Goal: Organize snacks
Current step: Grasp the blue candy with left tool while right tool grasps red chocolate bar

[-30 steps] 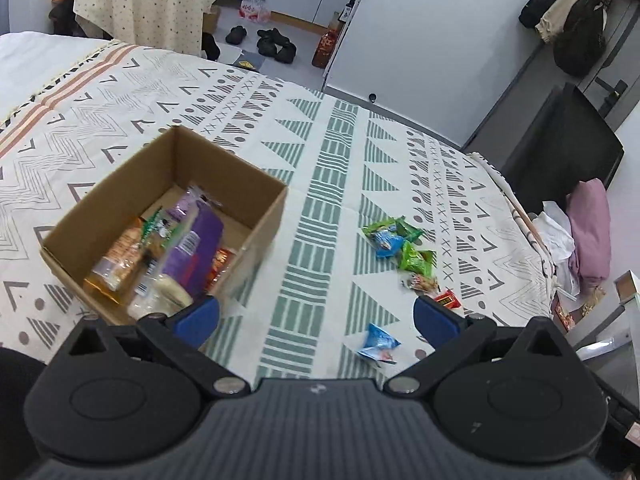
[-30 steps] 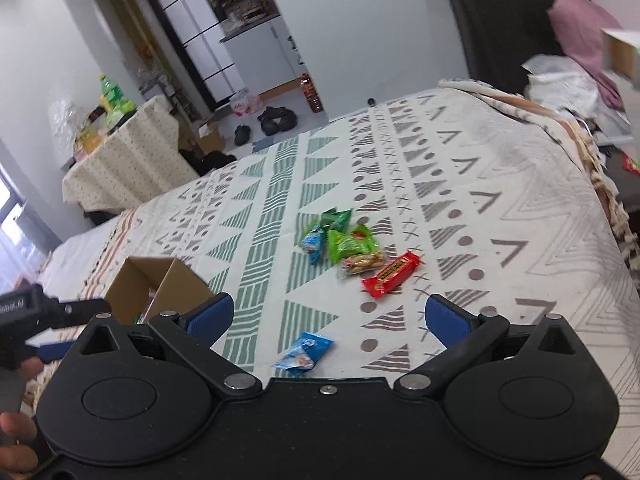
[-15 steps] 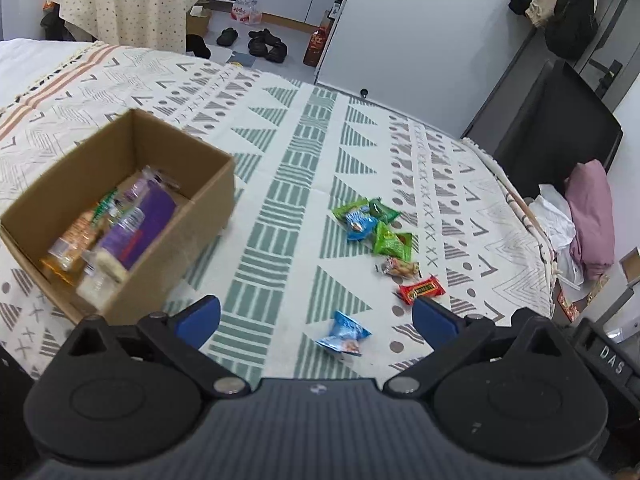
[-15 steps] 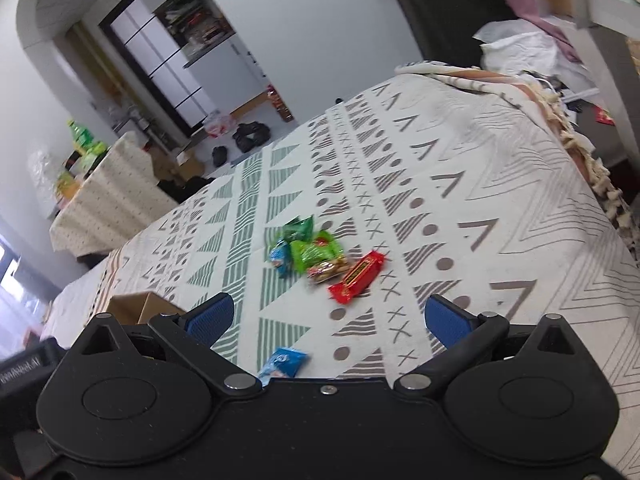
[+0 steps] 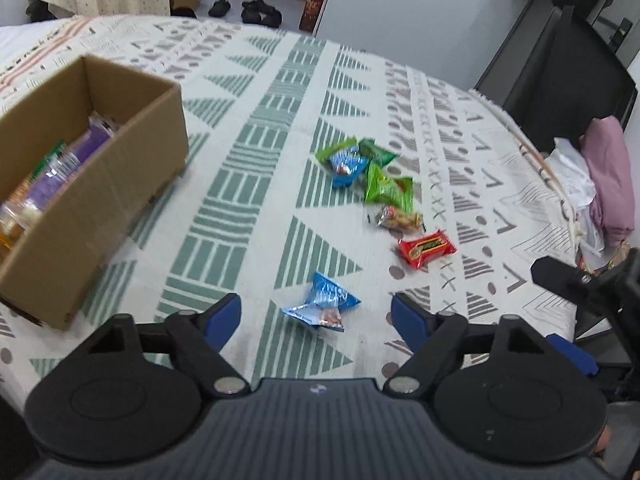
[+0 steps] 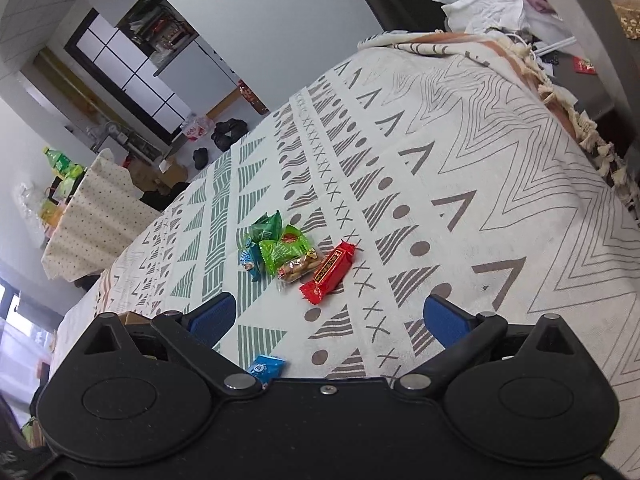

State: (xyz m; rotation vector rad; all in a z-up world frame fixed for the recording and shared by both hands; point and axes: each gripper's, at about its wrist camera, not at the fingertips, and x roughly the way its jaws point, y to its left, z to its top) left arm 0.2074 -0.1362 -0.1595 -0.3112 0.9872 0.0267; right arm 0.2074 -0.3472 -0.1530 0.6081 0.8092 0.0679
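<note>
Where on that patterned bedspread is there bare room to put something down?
The wide green-striped stretch between the brown cardboard box and the cluster of green and blue snack packets is bare. So is the zigzag area beyond the red wrapped bar. It is crowded around that cluster and inside the box.

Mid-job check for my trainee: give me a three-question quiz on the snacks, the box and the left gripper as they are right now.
1. True or false: the cardboard box already holds snacks.
2. Which loose snack lies nearest the left gripper? A) red bar B) blue packet C) peanut pack
3. What is pressed between the left gripper's blue fingers?

Key:
1. True; a purple pack and others show inside.
2. B; it lies on the patterned cloth between the closing fingers.
3. Nothing yet; the pads are clear of the blue packet.
</note>
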